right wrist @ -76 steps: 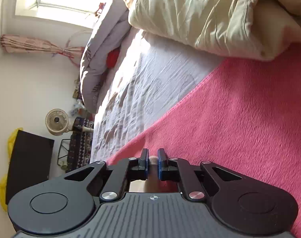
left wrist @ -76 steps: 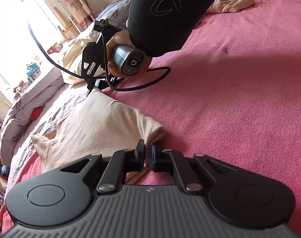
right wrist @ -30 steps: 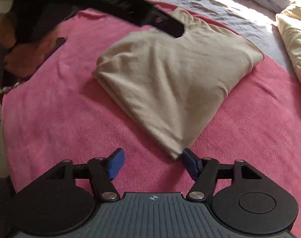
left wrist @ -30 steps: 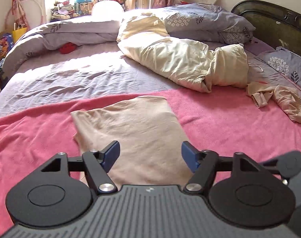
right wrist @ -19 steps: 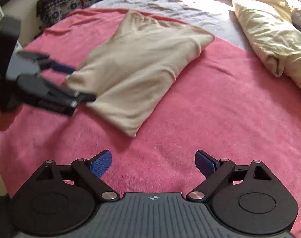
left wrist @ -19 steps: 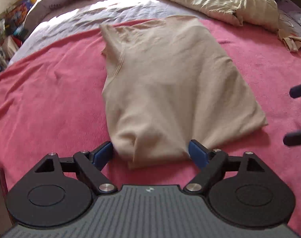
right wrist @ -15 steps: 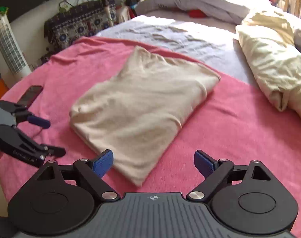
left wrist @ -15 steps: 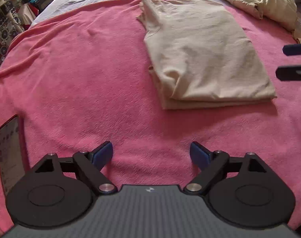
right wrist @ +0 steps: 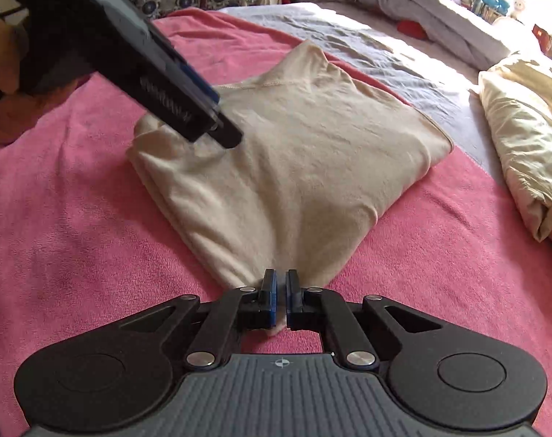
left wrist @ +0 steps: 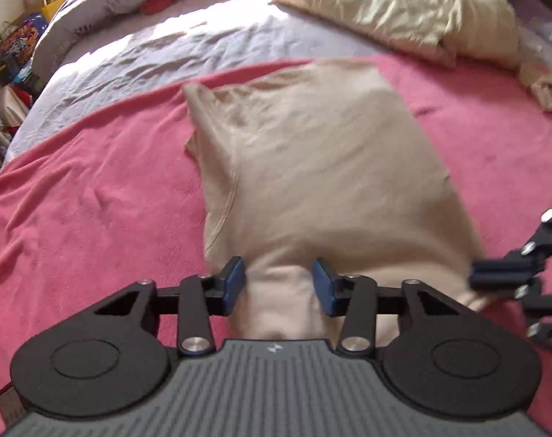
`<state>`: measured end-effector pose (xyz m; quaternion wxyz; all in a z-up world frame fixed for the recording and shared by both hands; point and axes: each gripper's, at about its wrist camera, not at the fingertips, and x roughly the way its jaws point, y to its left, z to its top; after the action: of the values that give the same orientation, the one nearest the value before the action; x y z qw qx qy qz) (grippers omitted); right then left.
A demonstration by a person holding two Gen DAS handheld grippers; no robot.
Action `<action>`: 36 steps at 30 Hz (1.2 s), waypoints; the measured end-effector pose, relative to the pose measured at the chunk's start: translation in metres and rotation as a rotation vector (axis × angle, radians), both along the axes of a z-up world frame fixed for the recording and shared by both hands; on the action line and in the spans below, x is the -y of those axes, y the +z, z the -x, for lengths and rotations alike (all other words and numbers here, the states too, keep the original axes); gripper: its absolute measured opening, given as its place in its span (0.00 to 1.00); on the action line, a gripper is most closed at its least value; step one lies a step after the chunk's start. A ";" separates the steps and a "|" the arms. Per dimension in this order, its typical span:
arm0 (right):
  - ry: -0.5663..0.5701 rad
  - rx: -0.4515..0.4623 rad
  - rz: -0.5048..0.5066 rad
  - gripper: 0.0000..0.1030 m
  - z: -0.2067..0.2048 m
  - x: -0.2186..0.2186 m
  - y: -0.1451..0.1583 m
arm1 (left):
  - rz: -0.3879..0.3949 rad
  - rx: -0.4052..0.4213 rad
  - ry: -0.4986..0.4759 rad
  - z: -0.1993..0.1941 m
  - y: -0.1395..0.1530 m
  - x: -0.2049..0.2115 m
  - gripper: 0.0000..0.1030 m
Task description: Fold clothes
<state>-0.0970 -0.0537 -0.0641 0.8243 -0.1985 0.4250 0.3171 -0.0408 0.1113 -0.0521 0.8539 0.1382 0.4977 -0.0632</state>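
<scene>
On my side of the folded beige garment (right wrist: 298, 167) the pink blanket (right wrist: 75, 225) lies bare to the left and right, so I can pass either way there. The garment itself fills the middle. My left hand-held gripper (right wrist: 217, 123) slants over its left corner, blocking that approach from the right wrist view. To the right, past a strip of pink, the crumpled cream duvet (right wrist: 523, 138) walls off the side. Behind it, the grey sheet (left wrist: 159, 54) lies flat and open.
</scene>
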 end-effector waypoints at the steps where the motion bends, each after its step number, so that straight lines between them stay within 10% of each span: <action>1: -0.013 -0.016 -0.014 0.07 -0.001 0.003 0.000 | 0.004 0.036 0.012 0.012 -0.002 -0.009 0.58; 4: -0.038 -0.053 -0.049 0.06 -0.007 0.008 -0.001 | 0.030 -0.012 0.102 0.034 0.003 -0.036 0.69; 8: -0.033 -0.052 -0.063 0.06 -0.007 0.010 -0.002 | -0.220 -0.064 0.157 0.053 0.008 -0.051 0.63; 11: -0.042 -0.044 -0.083 0.07 -0.005 0.011 -0.003 | -0.203 -0.031 0.146 0.065 0.026 -0.062 0.60; 14: -0.058 -0.029 -0.105 0.07 -0.002 0.013 -0.005 | -0.077 0.010 0.006 0.072 0.047 -0.047 0.64; 19: -0.065 -0.004 -0.122 0.07 -0.001 0.014 -0.007 | -0.162 0.099 -0.283 0.077 0.038 0.011 0.75; 32: -0.088 0.125 -0.321 0.15 0.017 0.038 -0.023 | -0.436 0.156 -0.331 0.070 -0.007 0.016 0.78; 36: -0.046 0.074 -0.388 0.42 0.013 0.045 -0.023 | -0.473 0.084 -0.215 0.062 -0.013 -0.009 0.78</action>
<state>-0.1097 -0.0983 -0.0873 0.8691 -0.0375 0.3299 0.3665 -0.1028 0.1204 -0.0650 0.8061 0.3886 0.4453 -0.0299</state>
